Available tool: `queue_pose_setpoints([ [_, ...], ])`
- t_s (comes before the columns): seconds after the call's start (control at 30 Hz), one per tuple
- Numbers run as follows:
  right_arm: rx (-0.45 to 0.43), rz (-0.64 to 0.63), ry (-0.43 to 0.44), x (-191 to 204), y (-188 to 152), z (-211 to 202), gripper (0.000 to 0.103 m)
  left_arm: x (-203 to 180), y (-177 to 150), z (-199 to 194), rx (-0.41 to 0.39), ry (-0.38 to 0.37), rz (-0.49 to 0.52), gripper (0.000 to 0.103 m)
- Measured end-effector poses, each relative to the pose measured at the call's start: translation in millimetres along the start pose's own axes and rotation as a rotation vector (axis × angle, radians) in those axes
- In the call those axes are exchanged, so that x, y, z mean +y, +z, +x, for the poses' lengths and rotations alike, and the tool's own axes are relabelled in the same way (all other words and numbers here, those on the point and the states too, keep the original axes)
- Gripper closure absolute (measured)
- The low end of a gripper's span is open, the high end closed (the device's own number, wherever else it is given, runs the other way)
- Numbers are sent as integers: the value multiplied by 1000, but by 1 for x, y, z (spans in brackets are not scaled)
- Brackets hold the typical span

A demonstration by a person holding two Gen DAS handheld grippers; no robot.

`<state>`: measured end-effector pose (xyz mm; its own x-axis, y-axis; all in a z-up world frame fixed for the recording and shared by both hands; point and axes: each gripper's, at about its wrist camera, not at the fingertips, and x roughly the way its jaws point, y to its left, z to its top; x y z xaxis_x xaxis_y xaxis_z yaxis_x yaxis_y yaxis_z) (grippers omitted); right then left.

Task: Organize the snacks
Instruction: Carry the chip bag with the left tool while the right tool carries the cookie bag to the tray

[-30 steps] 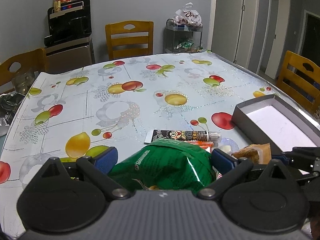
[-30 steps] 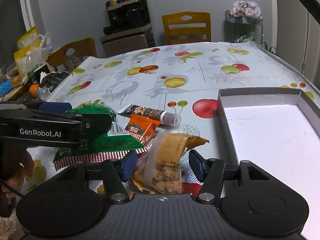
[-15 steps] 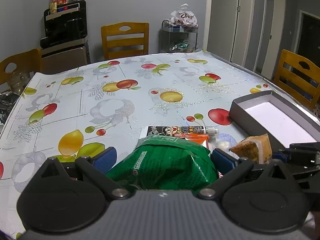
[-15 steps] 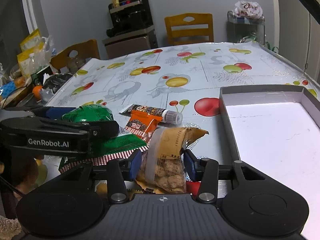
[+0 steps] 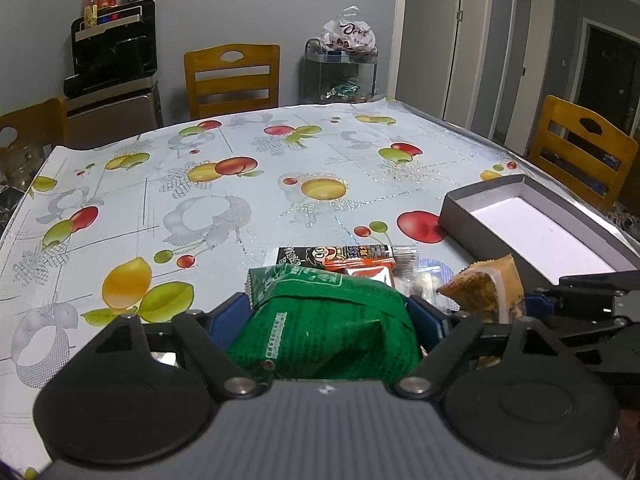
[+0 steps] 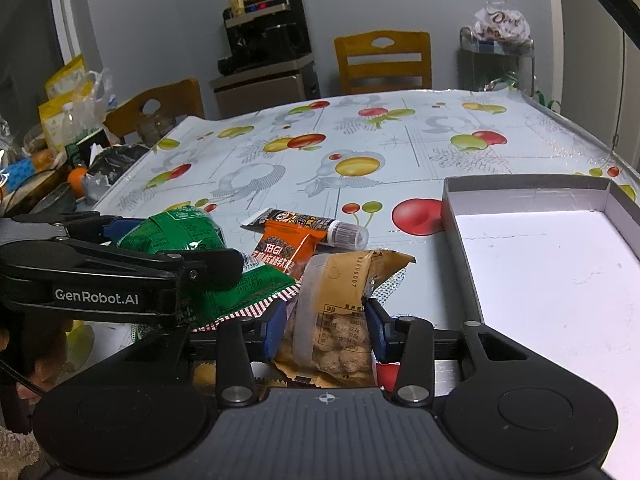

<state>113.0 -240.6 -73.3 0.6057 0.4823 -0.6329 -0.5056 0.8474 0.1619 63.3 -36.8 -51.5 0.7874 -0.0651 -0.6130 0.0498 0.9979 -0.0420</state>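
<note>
pointing away from the right tongs [image 6: 326, 326], the tan snack packet [image 6: 340, 316] stands lengthwise.

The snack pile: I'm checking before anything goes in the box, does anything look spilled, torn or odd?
Nothing spilled or torn. The snacks lie heaped and overlapping beside the grey box, which holds none. The green bag sits between the left tool's fingers; the tan packet is pinched, crumpled, in the right tool.
</note>
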Motion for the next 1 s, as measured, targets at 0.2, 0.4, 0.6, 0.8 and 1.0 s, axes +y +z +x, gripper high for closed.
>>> queue_pose_setpoints([
  [0.2, -18, 14, 18, -1, 0, -6, 60, 2, 1, -9, -15, -22, -6, 25],
  [0.4, -66, 11, 25, -2, 6, -19, 61, 6, 6, -25, -56, -27, -8, 27],
  [0.6, -115, 8, 21, -6, 16, -34, 61, 6, 17, -40, -91, -34, -16, 27],
  [0.8, -173, 10, 10, -17, 24, -53, 61, -6, 33, -48, -118, -55, 10, 27],
  [1.0, -221, 35, -33, -42, 28, -72, 61, -30, 54, -44, -126, -93, 43, 27],
])
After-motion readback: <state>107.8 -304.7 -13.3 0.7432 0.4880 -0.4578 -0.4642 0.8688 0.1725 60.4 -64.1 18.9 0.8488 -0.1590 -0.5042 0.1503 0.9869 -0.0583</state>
